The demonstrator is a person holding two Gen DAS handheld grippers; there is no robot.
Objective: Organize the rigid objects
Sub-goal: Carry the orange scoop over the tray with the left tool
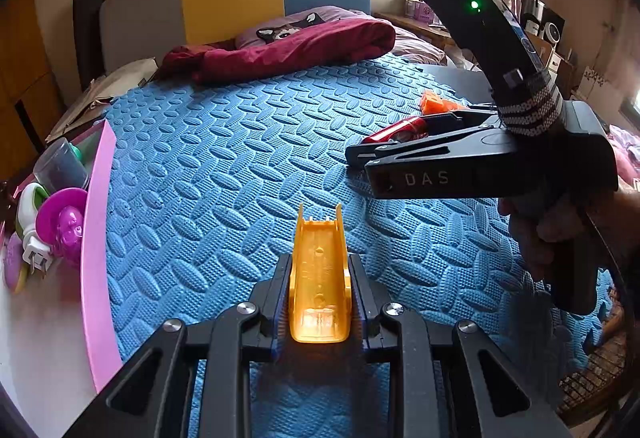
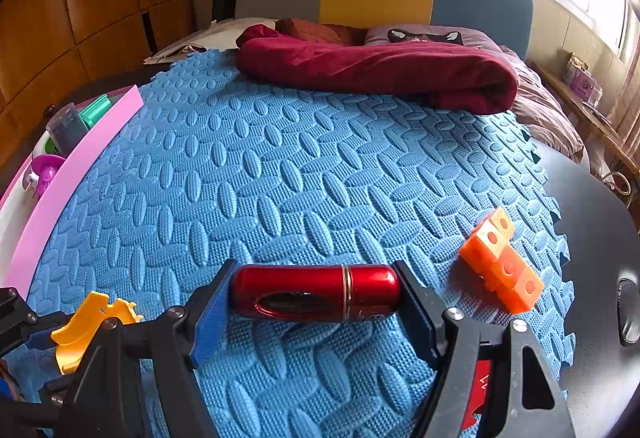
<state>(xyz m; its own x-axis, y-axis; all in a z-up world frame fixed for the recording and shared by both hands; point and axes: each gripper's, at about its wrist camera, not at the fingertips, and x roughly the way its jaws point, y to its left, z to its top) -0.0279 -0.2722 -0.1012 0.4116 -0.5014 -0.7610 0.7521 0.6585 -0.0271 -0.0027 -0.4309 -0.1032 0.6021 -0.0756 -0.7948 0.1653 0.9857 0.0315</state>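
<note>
While both grippers hang over the blue foam mat, each has a toy between its fingers.

Left gripper [image 1: 320,278]: nearly pressed together, pinching the yellow plastic channel piece [image 1: 320,278] by its long sides; the piece points straight ahead past the fingertips, its hollow side up.

Right gripper [image 2: 316,294]: spread wide, with the red metal cylinder [image 2: 316,294] lying crosswise between the fingers; each pad meets one rounded end, so the cylinder looks pinched lengthwise. The left wrist view shows it [image 1: 400,131] at the tips of that gripper, low over the mat.

Orange block piece [image 2: 502,266]: on the mat just right of the right gripper's right finger, near the mat's toothed edge, apart from the cylinder.

Pink tray [image 1: 96,238]: far to the left of the left gripper, its long wall along the mat's edge; inside lie a magenta toy [image 1: 64,222], a white-and-green piece [image 1: 30,205] and a grey cup [image 1: 62,165], with a green spool [image 2: 96,109] farther back.

Blue foam mat [image 2: 280,177]: under and ahead of both grippers, bare across its middle.

Dark red blanket [image 2: 380,69]: bunched at the mat's far end, well ahead of both grippers.

Person's hand [image 1: 560,230]: wrapped around the right gripper's handle, to the right of the left gripper.

Black tabletop [image 2: 600,238]: to the right, beyond the mat's edge.
</note>
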